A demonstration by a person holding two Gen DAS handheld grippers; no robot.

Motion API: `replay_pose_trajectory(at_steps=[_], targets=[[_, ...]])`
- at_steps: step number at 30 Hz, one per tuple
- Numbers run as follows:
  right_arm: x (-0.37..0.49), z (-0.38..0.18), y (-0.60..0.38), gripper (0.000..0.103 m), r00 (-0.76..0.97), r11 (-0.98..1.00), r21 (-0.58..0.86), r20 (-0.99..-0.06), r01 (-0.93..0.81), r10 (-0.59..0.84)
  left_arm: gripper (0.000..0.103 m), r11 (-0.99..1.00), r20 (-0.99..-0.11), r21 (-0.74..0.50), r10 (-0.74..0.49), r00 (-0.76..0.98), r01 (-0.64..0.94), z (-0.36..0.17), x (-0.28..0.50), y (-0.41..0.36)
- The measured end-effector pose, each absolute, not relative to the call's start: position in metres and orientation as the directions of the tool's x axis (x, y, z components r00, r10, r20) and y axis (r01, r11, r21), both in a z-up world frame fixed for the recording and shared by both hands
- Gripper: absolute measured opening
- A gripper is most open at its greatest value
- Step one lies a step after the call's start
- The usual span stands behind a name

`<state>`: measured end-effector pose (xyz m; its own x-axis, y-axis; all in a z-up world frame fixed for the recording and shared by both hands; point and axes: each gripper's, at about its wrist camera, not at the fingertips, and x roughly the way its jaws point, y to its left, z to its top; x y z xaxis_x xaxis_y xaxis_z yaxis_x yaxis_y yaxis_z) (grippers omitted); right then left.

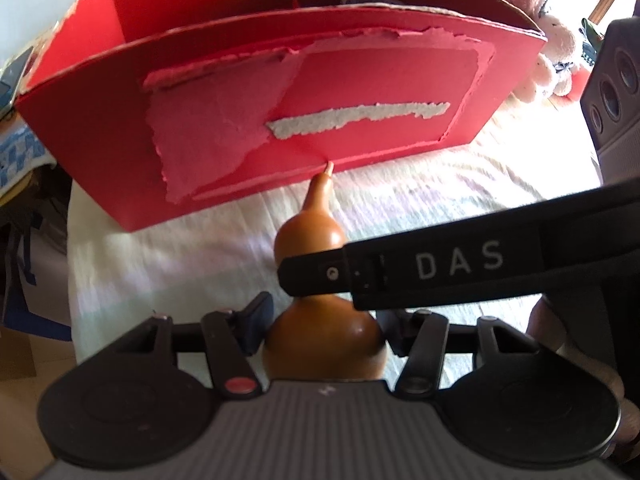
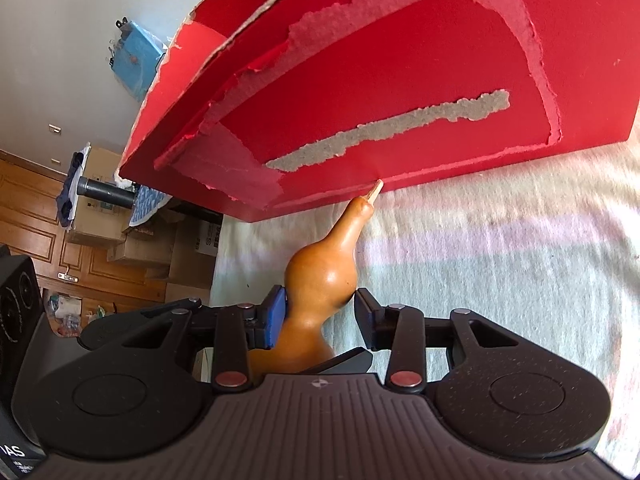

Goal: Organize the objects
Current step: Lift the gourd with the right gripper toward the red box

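A brown gourd lies on the pale bed cover, its thin stem tip touching the foot of a red cardboard box. My left gripper is shut on the gourd's big lower bulb, a pad against each side. One black finger of the right gripper crosses in front of the gourd's waist. In the right wrist view the gourd sits between the right gripper pads at the waist, both pressing on it. The red box with torn paper rises just beyond.
Pink plush toys lie to the right behind the box. Cardboard boxes stand on the floor beyond the bed's left edge, by wooden panelling. The bed cover stretches to the right.
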<state>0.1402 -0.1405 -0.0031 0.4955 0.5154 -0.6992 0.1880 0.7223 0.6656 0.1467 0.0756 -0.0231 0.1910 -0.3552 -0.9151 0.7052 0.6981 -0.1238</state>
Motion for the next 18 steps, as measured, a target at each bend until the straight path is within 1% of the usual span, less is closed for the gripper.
replay_pose_trajectory(at_steps=[4, 7, 9, 13, 18], targets=[[0.138, -0.004, -0.143, 0.041, 0.505, 0.712, 0.67, -0.698, 0.21, 0.507, 0.058, 0.698, -0.913, -0.126, -0.359, 0.193, 0.705, -0.023, 0.146, 0.075], [0.134, -0.006, -0.15, 0.041, 0.515, 0.694, 0.675, -0.7, 0.251, 0.495, 0.066, 0.701, -0.911, -0.125, -0.361, 0.198, 0.702, -0.022, 0.146, 0.076], [0.132, -0.008, -0.152, 0.042, 0.512, 0.672, 0.686, -0.699, 0.279, 0.5, 0.067, 0.704, -0.912, -0.131, -0.362, 0.194, 0.698, -0.022, 0.147, 0.076], [0.127, -0.005, -0.157, 0.043, 0.515, 0.662, 0.685, -0.703, 0.303, 0.491, 0.073, 0.714, -0.915, -0.105, -0.341, 0.213, 0.692, -0.023, 0.146, 0.076], [0.117, 0.008, -0.167, 0.042, 0.563, 0.681, 0.655, -0.713, 0.326, 0.417, 0.071, 0.748, -0.907, -0.049, -0.311, 0.285, 0.661, -0.012, 0.147, 0.086]])
